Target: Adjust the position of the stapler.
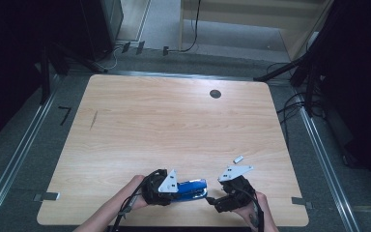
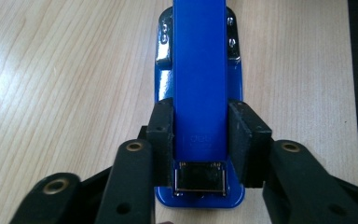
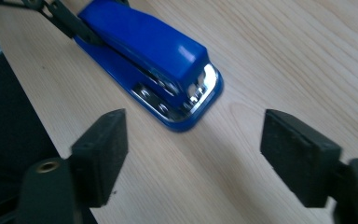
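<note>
We see the left gripper (image 2: 200, 140) clamped on the blue stapler (image 2: 199, 70), pads pressing both sides of its rear end. The stapler lies flat on the wooden table (image 1: 174, 121), near the front edge, its metal nose towards the right gripper (image 3: 193, 154). That one's jaws are spread apart with nothing between them, just short of the nose. There is embossed lettering on the stapler's top, too faint for us to read. Its rear is cut off in the right gripper view. Farther right sits a small grey piece (image 1: 238, 158) we can't identify. Farther back, a dark round hole (image 1: 215, 94) in the tabletop.
</note>
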`<state>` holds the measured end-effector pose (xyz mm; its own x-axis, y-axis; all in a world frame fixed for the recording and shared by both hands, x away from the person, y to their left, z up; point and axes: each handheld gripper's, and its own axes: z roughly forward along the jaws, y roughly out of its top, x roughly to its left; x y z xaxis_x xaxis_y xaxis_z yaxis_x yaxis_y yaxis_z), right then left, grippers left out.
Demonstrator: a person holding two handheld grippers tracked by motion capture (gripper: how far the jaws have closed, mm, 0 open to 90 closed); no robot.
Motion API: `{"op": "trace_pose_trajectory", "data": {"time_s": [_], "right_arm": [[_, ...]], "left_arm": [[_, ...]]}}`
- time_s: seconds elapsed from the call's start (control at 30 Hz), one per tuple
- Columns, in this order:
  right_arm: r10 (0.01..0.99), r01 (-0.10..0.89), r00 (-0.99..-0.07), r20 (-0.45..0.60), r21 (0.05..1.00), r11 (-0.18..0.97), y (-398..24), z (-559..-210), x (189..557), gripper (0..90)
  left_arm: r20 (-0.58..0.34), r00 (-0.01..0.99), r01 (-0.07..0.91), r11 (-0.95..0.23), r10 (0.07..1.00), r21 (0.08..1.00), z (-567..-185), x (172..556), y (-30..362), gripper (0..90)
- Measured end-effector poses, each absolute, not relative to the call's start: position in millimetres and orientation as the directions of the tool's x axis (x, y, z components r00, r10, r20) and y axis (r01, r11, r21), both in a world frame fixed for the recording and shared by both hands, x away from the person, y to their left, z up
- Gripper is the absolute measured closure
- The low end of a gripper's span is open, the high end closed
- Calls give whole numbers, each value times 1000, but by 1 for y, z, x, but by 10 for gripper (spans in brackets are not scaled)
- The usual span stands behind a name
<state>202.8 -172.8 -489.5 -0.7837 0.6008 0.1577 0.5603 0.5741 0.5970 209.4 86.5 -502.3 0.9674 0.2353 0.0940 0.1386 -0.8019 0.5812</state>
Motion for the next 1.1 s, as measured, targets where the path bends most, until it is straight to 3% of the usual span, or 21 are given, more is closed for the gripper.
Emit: {"op": "trace_pose_trajectory", "data": {"time_s": [0.03, 0.1, 0.17, 0.23, 0.3, 0.7, 1.1], "right_arm": [[601, 560, -784, 158, 597, 574, -173, -489, 203, 272], [599, 548, -789, 141, 602, 581, -168, -489, 203, 317], [585, 525, -801, 126, 619, 585, -164, -488, 203, 377], [587, 523, -800, 122, 620, 584, -162, -487, 203, 402], [581, 509, -806, 114, 635, 581, -157, -485, 205, 481], [554, 488, -825, 112, 635, 599, -145, -487, 211, 517], [558, 510, -815, 155, 649, 564, -149, -490, 207, 576]], "left_arm": [[83, 965, 156, -798, 249, 582, -502, 209, 86, 620], [53, 960, 199, -805, 275, 559, -502, 209, 87, 489], [27, 953, 235, -794, 302, 561, -501, 208, 91, 462], [26, 945, 257, -793, 325, 553, -500, 205, 95, 461], [16, 938, 281, -785, 347, 552, -500, 202, 100, 483], [39, 915, 311, -766, 401, 562, -505, 200, 98, 610], [56, 924, 289, -786, 378, 547, -502, 207, 100, 600]]}}
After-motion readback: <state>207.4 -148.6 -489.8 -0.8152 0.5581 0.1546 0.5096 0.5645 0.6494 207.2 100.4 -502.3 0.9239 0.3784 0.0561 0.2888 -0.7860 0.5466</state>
